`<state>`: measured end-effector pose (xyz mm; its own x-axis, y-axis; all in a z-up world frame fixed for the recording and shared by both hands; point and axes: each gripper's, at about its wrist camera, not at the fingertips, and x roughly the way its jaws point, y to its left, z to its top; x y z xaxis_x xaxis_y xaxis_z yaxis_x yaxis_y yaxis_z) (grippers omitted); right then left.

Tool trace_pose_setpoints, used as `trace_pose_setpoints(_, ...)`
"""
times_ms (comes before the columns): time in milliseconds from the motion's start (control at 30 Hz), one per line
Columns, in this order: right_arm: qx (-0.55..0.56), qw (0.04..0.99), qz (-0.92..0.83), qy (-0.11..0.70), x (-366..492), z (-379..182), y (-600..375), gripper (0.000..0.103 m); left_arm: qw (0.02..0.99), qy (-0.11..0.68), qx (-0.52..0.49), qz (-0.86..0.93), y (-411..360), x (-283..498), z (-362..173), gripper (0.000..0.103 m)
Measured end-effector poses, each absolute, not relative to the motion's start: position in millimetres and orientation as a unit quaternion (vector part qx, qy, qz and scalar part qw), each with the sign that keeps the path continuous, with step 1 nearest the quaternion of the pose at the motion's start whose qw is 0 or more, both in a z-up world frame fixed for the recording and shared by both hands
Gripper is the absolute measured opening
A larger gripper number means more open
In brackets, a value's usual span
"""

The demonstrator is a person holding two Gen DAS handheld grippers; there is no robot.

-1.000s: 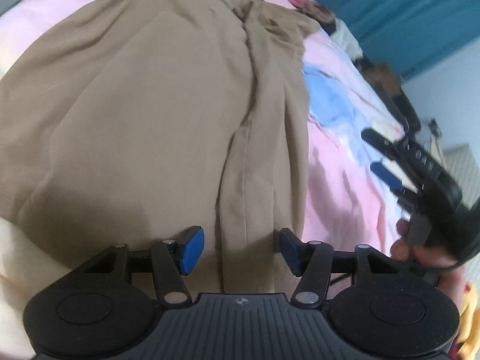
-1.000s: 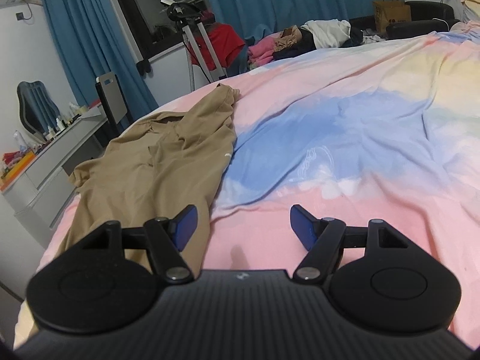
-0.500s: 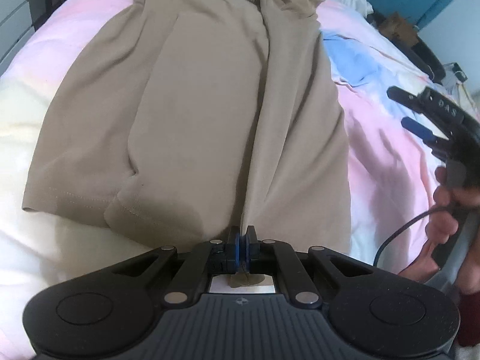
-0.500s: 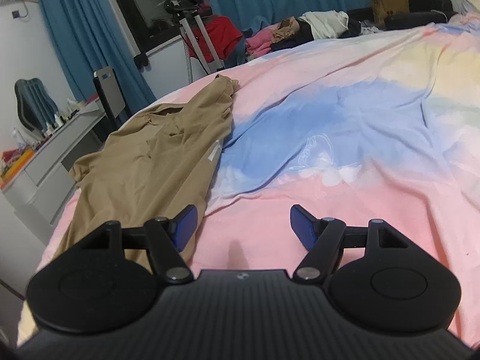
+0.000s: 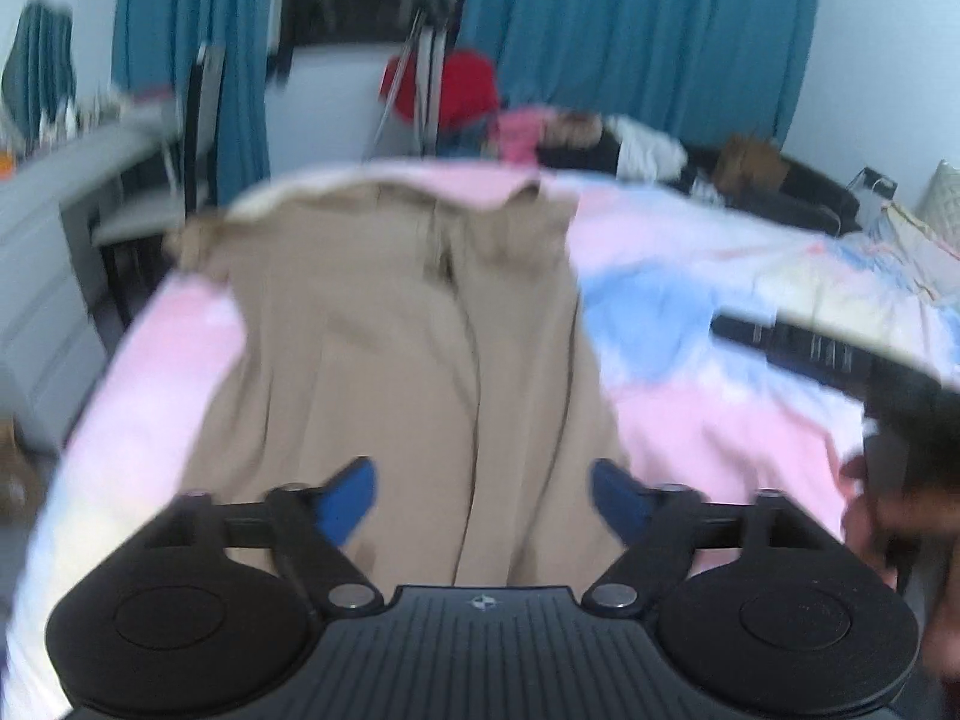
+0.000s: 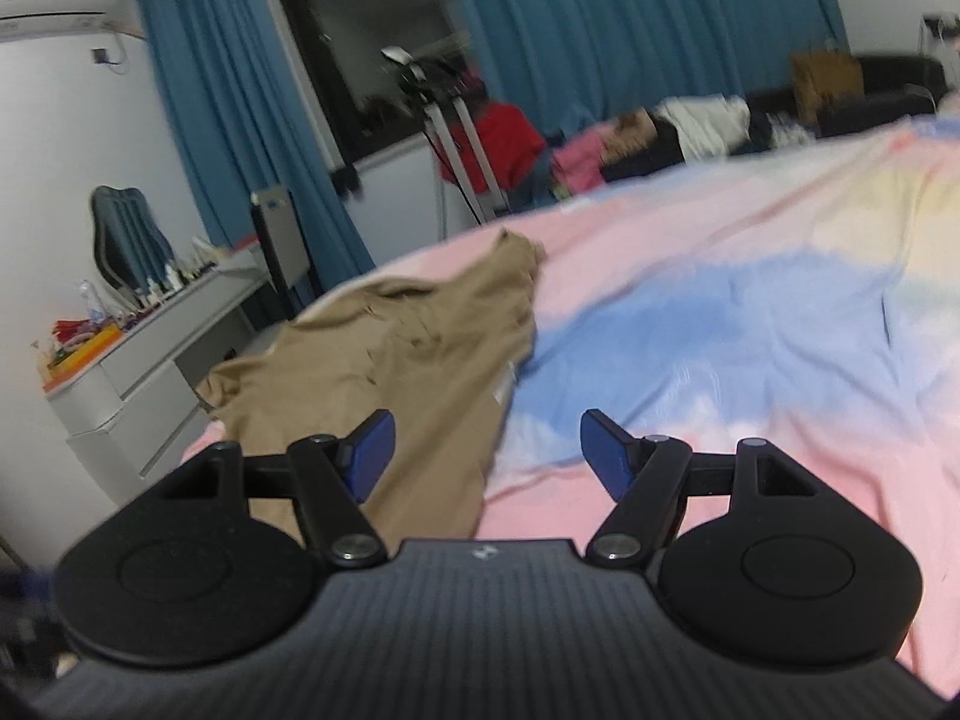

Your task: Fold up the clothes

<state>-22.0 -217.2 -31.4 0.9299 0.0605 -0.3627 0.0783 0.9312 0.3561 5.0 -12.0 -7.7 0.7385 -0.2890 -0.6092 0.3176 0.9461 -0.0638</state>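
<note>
A tan, lightweight cotton shirt [image 5: 420, 360] lies spread lengthwise on the bed's pastel pink, blue and yellow sheet [image 6: 750, 324], along the bed's left side, its far end bunched near the far-left corner of the mattress. The left gripper [image 5: 483, 492] hangs above the shirt's near end with its 2 blue-padded fingers [image 5: 348, 501] spread wide apart and nothing between them; a long crease in the cloth runs away from it toward the far end. The right gripper [image 6: 483, 450] is just to the right, its fingers also wide apart and empty, straddling the shirt's right edge and the sheet. Teal curtains [image 6: 630, 18] hang along the far wall, a grey desk [image 6: 150, 360] stands at the left, and a heap of mixed clothes [image 6: 648, 138] lies beyond the bed.
</note>
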Motion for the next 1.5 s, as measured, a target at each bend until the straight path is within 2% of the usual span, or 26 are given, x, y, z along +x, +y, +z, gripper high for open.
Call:
trace_pose_setpoints(67,0.180,0.968,-0.001,0.172,-26,-27,-216,0.070,0.938,0.301,0.017,-0.172,-27,14,0,0.103)
trace_pose_setpoints(233,0.180,0.970,0.000,0.166,-27,-28,-216,0.070,0.948,0.267,-0.008,-0.175,-26,20,-13,0.103)
trace_pose_setpoints(467,0.231,0.953,-0.003,0.196,-12,-39,-226,0.070,0.928,0.302,0.024,-0.219,-27,9,-45,0.102)
trace_pose_setpoints(600,0.250,0.945,-0.015,0.211,10,-38,-239,0.070,0.906,0.317,0.048,-0.276,-38,-14,-55,0.094)
trace_pose_setpoints(667,0.264,0.941,-0.028,0.212,16,-39,-249,0.070,0.896,0.316,0.076,-0.304,-50,-27,-61,0.093)
trace_pose_setpoints(767,0.282,0.935,-0.048,0.207,11,-42,-261,0.071,0.882,0.326,0.119,-0.320,-69,-39,-74,0.084)
trace_pose_setpoints(833,0.287,0.933,-0.056,0.209,6,-45,-268,0.071,0.874,0.340,0.137,-0.320,-78,-45,-84,0.072)
trace_pose_setpoints(933,0.303,0.928,-0.058,0.211,-2,-44,-277,0.072,0.860,0.361,0.166,-0.319,-88,-51,-99,0.060)
trace_pose_setpoints(1233,0.244,0.944,-0.007,0.224,-28,-26,-268,0.072,0.842,0.382,0.238,-0.297,-102,-59,-123,0.060)
trace_pose_setpoints(1500,0.241,0.942,-0.005,0.234,-29,-27,-263,0.072,0.828,0.384,0.312,-0.263,-114,-75,-137,0.064)
